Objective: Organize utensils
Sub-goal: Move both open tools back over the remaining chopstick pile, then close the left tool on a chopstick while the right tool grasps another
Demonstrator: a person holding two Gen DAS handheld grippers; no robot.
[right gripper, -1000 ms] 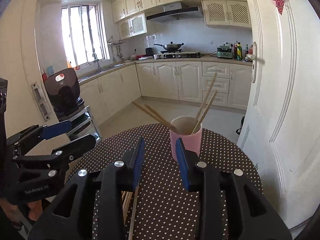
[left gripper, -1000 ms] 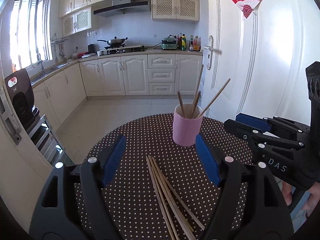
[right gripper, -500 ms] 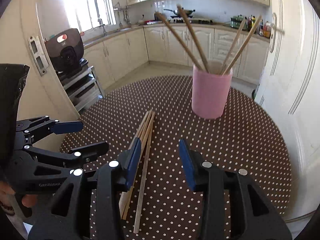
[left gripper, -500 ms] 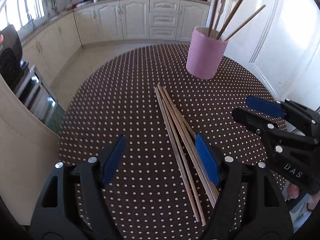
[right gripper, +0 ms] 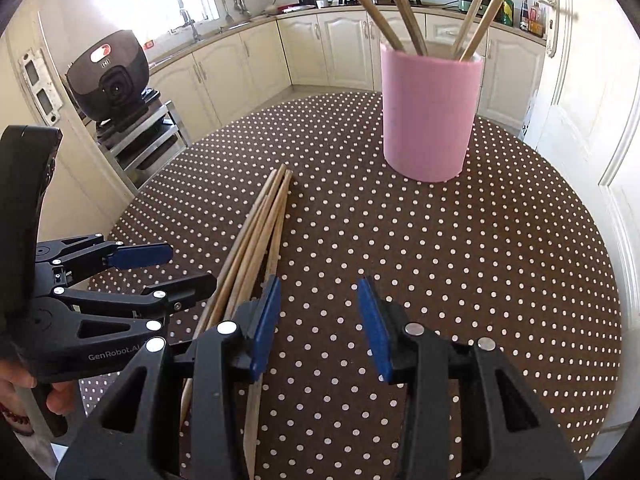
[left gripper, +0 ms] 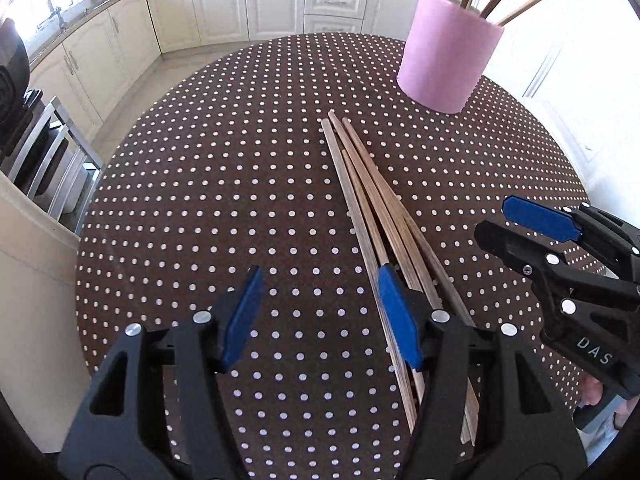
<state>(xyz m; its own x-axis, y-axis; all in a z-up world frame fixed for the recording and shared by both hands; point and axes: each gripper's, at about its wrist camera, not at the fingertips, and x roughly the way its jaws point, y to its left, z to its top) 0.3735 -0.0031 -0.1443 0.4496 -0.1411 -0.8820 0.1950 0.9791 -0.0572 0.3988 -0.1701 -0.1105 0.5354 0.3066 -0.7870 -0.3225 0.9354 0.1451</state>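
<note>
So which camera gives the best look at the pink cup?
The right wrist view: the pink cup stands whole, rim to base, with chopsticks inside. In the left wrist view the cup sits near the top edge, smaller and distorted.

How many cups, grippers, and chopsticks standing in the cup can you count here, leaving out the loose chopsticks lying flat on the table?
Cup: 1
Chopsticks standing in the cup: 4
Grippers: 2 (left gripper, right gripper)
Total: 7
</note>
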